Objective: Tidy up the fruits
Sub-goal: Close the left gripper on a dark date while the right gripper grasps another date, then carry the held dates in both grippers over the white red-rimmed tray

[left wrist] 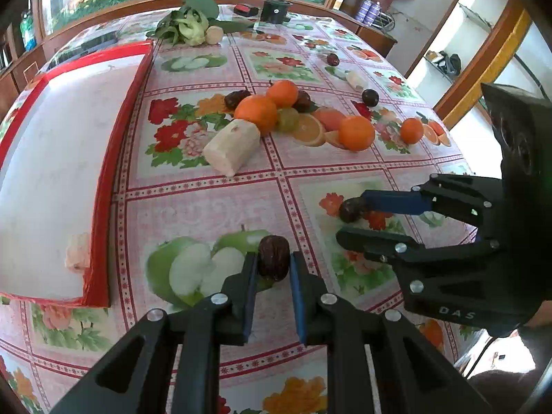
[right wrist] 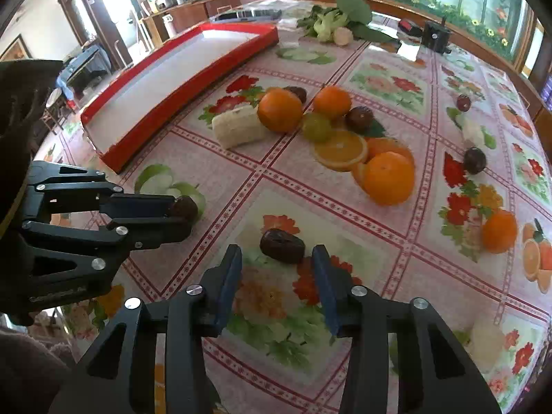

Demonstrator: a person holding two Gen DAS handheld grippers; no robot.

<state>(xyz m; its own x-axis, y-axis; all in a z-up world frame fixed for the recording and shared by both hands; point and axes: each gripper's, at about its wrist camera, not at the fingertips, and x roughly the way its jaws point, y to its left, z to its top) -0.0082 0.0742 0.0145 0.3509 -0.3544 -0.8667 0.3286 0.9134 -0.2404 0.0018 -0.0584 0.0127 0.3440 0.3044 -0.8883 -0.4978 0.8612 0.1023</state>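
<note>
My left gripper [left wrist: 272, 265] is shut on a dark brown date [left wrist: 273, 257], held just above the flowered tablecloth; from the right wrist view that left gripper [right wrist: 183, 212] shows the date [right wrist: 184, 207] at its tips. My right gripper [right wrist: 276, 255] points down at a second date [right wrist: 282, 244] lying on the cloth. Its blue pads [right wrist: 319, 265] stand on either side of it with gaps, so it is open. In the left wrist view the right gripper [left wrist: 350, 219] has this date [left wrist: 350, 210] by its upper finger.
A white tray with a red rim [left wrist: 103, 207] lies at the left, a pale piece [left wrist: 77, 252] in its near corner. Mid-table lie oranges [left wrist: 257, 112], a banana chunk [left wrist: 232, 146], a green grape [left wrist: 288, 119], more dates and dark plums [left wrist: 370, 97]. Greens [left wrist: 189, 24] sit at the back.
</note>
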